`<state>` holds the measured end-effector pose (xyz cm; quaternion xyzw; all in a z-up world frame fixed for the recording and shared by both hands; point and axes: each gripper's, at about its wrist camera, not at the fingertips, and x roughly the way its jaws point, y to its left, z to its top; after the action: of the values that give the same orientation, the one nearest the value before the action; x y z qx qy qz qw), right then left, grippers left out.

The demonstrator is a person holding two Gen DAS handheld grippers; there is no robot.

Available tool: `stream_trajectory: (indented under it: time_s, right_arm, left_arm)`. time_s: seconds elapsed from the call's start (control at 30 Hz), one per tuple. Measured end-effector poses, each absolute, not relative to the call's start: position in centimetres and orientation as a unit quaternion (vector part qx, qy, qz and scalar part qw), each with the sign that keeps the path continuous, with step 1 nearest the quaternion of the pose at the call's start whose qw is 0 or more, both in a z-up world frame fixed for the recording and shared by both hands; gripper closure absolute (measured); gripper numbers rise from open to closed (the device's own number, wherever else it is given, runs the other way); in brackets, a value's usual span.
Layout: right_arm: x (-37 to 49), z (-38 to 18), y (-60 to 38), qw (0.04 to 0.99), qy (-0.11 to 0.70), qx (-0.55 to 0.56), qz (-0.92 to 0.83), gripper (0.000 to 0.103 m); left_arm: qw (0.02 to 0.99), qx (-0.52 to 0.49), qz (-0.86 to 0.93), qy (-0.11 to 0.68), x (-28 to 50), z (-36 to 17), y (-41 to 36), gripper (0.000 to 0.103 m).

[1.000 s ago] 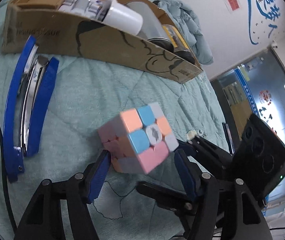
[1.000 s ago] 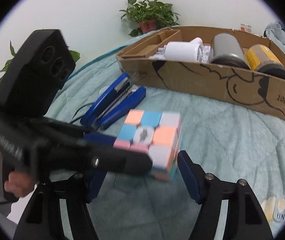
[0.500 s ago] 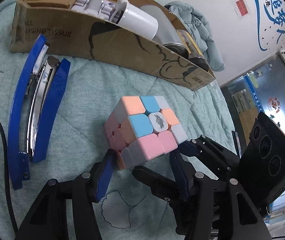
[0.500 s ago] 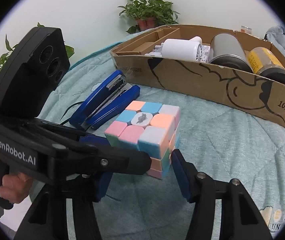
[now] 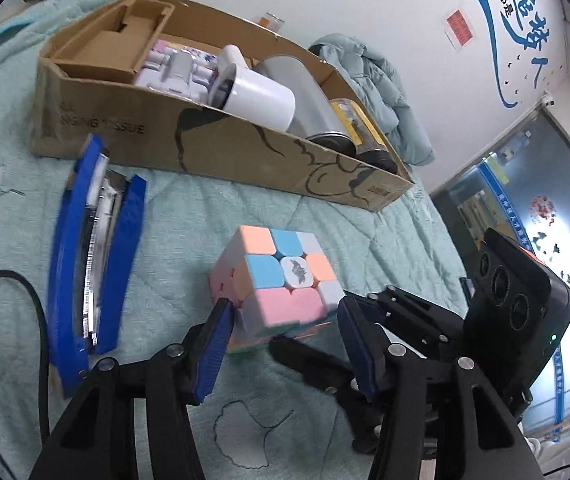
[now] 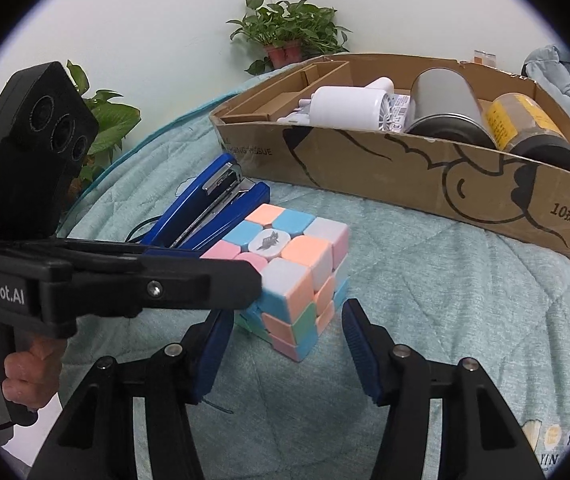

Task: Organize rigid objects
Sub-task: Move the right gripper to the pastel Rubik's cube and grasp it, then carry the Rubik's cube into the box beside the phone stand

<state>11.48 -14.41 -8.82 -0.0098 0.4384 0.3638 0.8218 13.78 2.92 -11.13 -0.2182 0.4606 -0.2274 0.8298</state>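
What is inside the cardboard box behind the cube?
In the cardboard box lie a white cylinder, a grey can and a yellow-labelled jar, with pale packaging and an empty divider section. The front wall hides whatever lies beneath them.

pastel cube [image 5: 281, 280], blue stapler [image 5: 93, 256], brown box [image 6: 425, 168]

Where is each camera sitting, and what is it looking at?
Left wrist: sits on the left gripper, looking along its fingers at the cube; the right gripper shows at right.
Right wrist: sits on the right gripper, facing the cube; the left gripper and the hand holding it show at left.
Both share the cube, the blue stapler and the cardboard box.
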Motion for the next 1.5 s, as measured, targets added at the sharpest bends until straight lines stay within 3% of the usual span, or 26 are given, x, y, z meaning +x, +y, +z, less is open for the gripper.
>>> stream_trajectory:
  time_s: [0.3, 0.83, 1.2, 1.5]
  right_arm:
    - [11.7, -8.4, -13.5, 0.832, 0.429, -0.012, 0.352, 0.047]
    - [14.0, -2.7, -11.1, 0.87, 0.336, -0.05, 0.359, 0.048]
    - [20.3, -1.3, -9.5, 0.876, 0.319, -0.017, 0.362, 0.048]
    - [26.9, -1.3, -7.7, 0.863, 0.344, -0.018, 0.369, 0.048]
  left_arm:
    - [0.857, -0.177, -0.213, 0.435, 13.5, -9.8, 2.0, 0.052]
    - [0.896, -0.166, -0.194, 0.363, 15.0, -3.2, 5.2, 0.055]
    - [0.913, -0.118, -0.194, 0.338, 23.0, 1.0, 7.2, 0.055]
    - [0.91, -0.104, -0.188, 0.354, 31.8, 1.1, 8.6, 0.055]
